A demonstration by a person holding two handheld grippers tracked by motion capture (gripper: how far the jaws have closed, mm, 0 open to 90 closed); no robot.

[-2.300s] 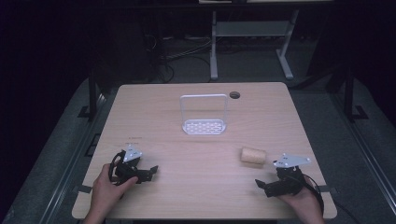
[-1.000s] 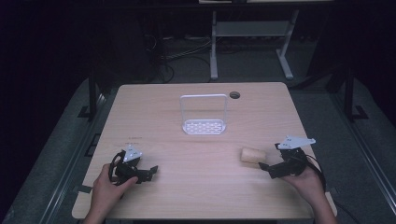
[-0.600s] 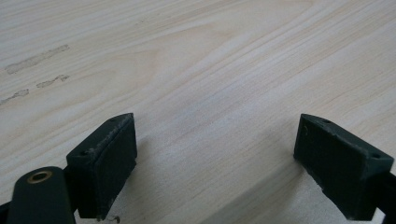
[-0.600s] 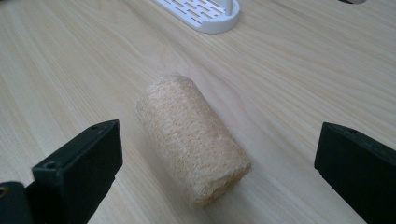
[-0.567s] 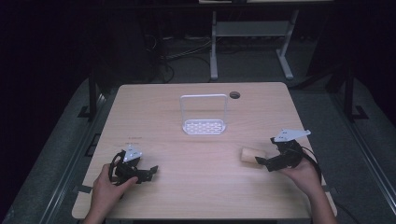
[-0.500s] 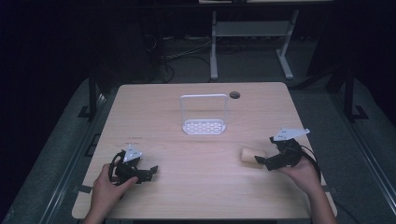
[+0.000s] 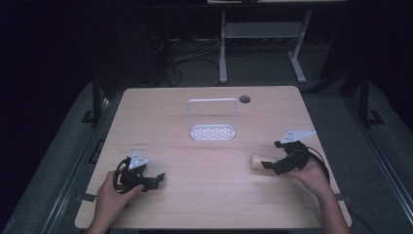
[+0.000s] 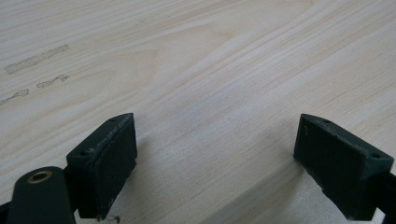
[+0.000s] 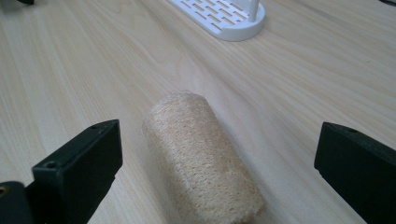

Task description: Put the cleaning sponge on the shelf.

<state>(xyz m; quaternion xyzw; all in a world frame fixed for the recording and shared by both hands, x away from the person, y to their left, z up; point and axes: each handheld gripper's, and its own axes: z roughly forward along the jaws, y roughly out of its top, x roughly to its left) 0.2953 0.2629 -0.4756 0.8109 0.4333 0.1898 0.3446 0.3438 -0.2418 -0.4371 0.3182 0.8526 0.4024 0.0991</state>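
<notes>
Item: loofah roll (image 9: 201, 161), tan, coarse weave, lying on its side on table (image 7: 204, 204), right-of-centre, near front edge; seen also in high view (image 7: 259, 162)

Change noted: right gripper (image 7: 272, 165) is brought in from the table's right front corner, where it was parked approx. 2 s back, and is now set at the roll's right end. Roll itself is unmoved over the same span. Left gripper (image 7: 155, 179) is unchanged, resting at front left

Fingers, R: spread wide, nothing grasped. In right gripper view (image 9: 219, 186) the roll is seen lying between the two jaws, closer to the left-hand one, clear gap to each; no contact is made yet

Fingers, L: spread wide, nothing between them but bare wood, per left gripper view (image 8: 215, 172)

Also present: white rack (image 7: 212, 122) w/ slotted base and upright frame, mid-table, well apart from roll; seen beyond the roll in right gripper view (image 9: 224, 16)

Reading: approach judged near complete, pick-up of roll by R in hand; closing is judged the next req'd step. Roll sits off-centre in the jaws, so a small shift may be needed first, else it could be nudged or rolled aside
</notes>
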